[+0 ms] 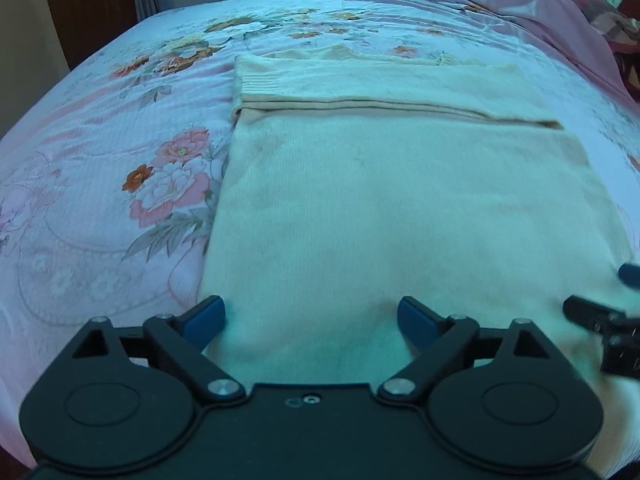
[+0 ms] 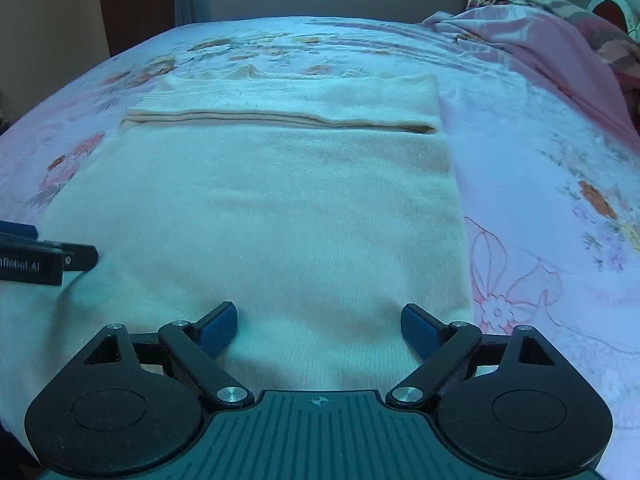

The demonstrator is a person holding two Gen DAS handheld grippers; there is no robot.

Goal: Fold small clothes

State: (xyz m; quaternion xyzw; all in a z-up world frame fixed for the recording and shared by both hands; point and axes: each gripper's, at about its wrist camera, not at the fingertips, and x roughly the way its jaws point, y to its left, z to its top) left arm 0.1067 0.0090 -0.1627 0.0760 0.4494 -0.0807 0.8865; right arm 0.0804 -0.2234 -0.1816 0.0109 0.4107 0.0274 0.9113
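Note:
A cream knit sweater lies flat on the bed, its far part folded back toward me into a band with a ribbed cuff at the left. It also shows in the right wrist view. My left gripper is open and empty over the sweater's near left edge. My right gripper is open and empty over the near right edge. Each gripper shows at the side of the other's view: the right one and the left one.
The bed is covered by a pink and white floral bedspread. A crumpled pink sheet and patterned bedding lie at the far right. A dark wooden door and a curtain stand beyond the bed's far left corner.

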